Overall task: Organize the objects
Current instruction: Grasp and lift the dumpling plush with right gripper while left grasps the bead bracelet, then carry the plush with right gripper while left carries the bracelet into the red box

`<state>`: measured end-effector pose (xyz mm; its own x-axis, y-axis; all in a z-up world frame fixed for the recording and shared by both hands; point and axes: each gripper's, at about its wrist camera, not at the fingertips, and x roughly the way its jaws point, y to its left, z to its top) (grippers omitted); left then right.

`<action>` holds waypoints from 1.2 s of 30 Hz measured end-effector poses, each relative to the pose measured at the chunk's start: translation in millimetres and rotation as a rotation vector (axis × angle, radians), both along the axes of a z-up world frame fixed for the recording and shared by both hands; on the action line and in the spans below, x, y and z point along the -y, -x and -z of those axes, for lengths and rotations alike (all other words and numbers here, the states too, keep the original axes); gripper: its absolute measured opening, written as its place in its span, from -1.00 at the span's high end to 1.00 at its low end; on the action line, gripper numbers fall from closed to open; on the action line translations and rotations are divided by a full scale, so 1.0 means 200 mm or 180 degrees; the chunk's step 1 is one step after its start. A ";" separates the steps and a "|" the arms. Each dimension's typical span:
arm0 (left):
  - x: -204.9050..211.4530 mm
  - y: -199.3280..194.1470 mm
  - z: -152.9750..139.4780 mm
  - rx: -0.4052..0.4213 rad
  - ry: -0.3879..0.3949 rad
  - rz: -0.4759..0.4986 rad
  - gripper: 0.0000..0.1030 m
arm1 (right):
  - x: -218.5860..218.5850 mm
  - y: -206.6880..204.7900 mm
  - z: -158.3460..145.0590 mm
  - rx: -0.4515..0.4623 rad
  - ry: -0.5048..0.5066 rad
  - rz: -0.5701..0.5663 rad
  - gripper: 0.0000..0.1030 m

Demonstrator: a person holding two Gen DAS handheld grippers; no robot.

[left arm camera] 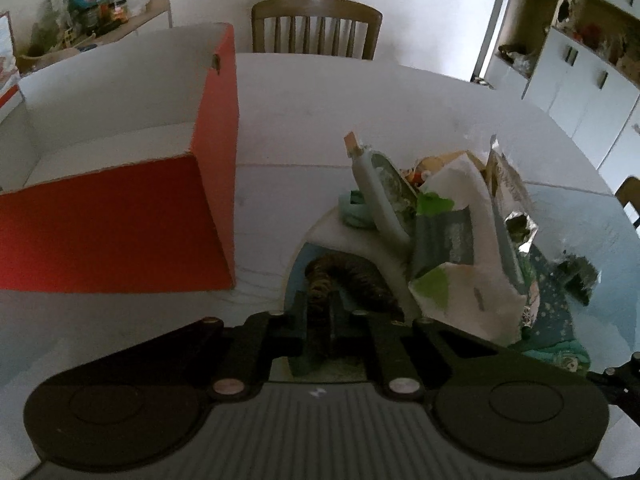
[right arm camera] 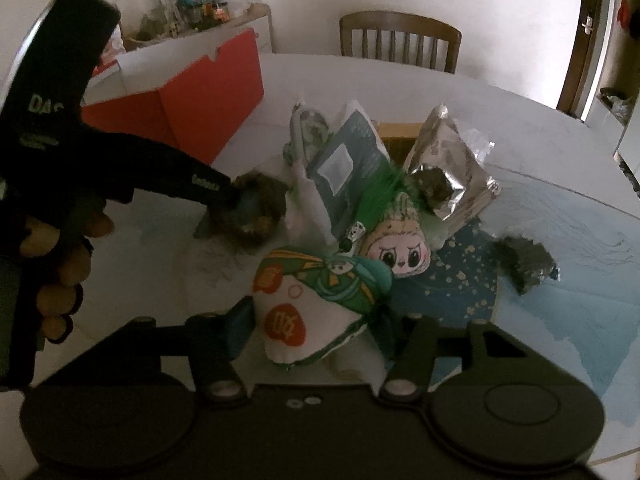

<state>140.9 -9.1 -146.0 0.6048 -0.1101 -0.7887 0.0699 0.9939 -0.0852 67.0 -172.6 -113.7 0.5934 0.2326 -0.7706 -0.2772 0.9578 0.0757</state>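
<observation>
In the right wrist view the right gripper (right arm camera: 312,332) sits at the bottom centre of the frame with its fingers (right arm camera: 240,330) spread either side of a stuffed cloth doll (right arm camera: 308,312), white and green with orange patches. The doll's body lies between the fingers and its long axis runs up and to the right, toward its printed face (right arm camera: 400,250). No contact is visible, so I judge the doll bracketed rather than pinched.

Up and to the left, the left gripper (right arm camera: 236,200) reaches in from the left edge and is pinching a brown furry scrunchie (right arm camera: 256,216), which rests on the bench (right arm camera: 540,148) just beside the pile. The left wrist view agrees: near its bottom centre the fingers (left arm camera: 298,320) are pressed together on the scrunchie (left arm camera: 340,276).

Behind it, mid-frame, stand a dark teal packet (right arm camera: 352,160) and a crumpled foil bag (right arm camera: 452,160).

Farthest off, in the upper left of both frames, the open red box (left arm camera: 120,224) stands on the bench, its opening upward. It lies left of the pile, so the left hand is probably nearer to it, and the likely carry runs up and leftward over the near wall.
</observation>
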 end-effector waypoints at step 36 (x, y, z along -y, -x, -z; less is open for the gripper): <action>-0.45 0.18 -0.59 0.0243 0.0358 0.0212 0.84 | -0.09 -0.05 -0.66 0.0625 -0.0133 -0.0346 -0.10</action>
